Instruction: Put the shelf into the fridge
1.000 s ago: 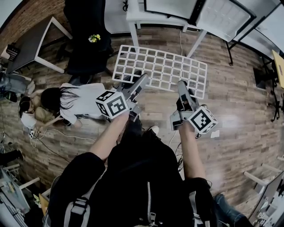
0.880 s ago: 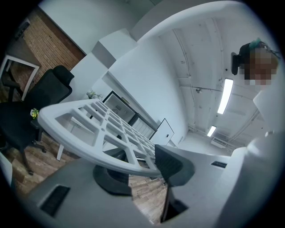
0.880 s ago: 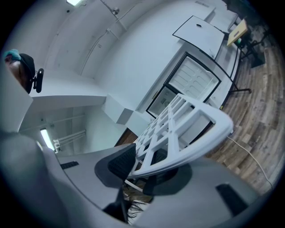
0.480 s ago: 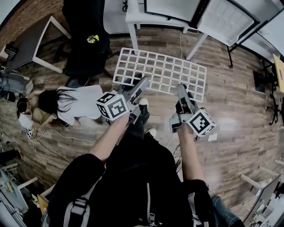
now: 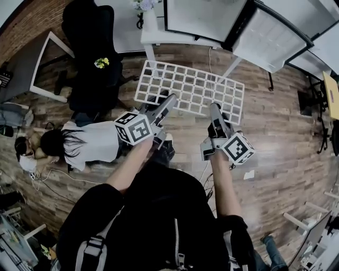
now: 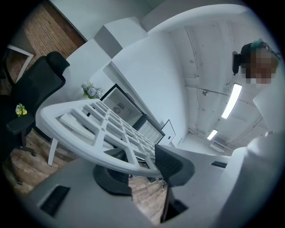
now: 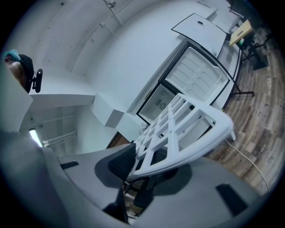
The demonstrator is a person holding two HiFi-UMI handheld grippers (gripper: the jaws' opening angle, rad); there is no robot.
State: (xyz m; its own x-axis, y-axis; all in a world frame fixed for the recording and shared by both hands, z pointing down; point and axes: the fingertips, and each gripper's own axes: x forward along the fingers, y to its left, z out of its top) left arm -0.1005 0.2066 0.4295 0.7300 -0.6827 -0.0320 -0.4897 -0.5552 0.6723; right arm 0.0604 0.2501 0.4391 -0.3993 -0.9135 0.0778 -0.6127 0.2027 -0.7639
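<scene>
Gripping the shelf (image 5: 190, 87) by its near long edge, both tongs hold it out roughly level above the wood floor (image 5: 275, 132). The left gripper (image 5: 168, 99) bites near the left end of that edge and the right gripper (image 5: 214, 108) farther right, with a stretch of white grid rim between them.

From the left gripper view, the left gripper (image 6: 142, 167) has one dark pad under the rim and the other pressed on top, clamped tight on the shelf (image 6: 102, 129), whose lattice runs away to the upper left. From the right gripper view, the right gripper (image 7: 142, 168) mirrors this, its jaws closed on the rim while the shelf (image 7: 187, 120) stretches toward the fridge (image 7: 196, 75), which stands open with pale compartments showing.

Seen from the head, the fridge (image 5: 204, 16) lies just past the far edge of the shelf, its door (image 5: 270, 39) swung out to the right. The shelf sits outside it, not inside any compartment.

A black chair (image 5: 92, 47) stands to the left. A person (image 5: 90, 140) in a white top crouches low on the floor near the left gripper's cube (image 5: 133, 128).
</scene>
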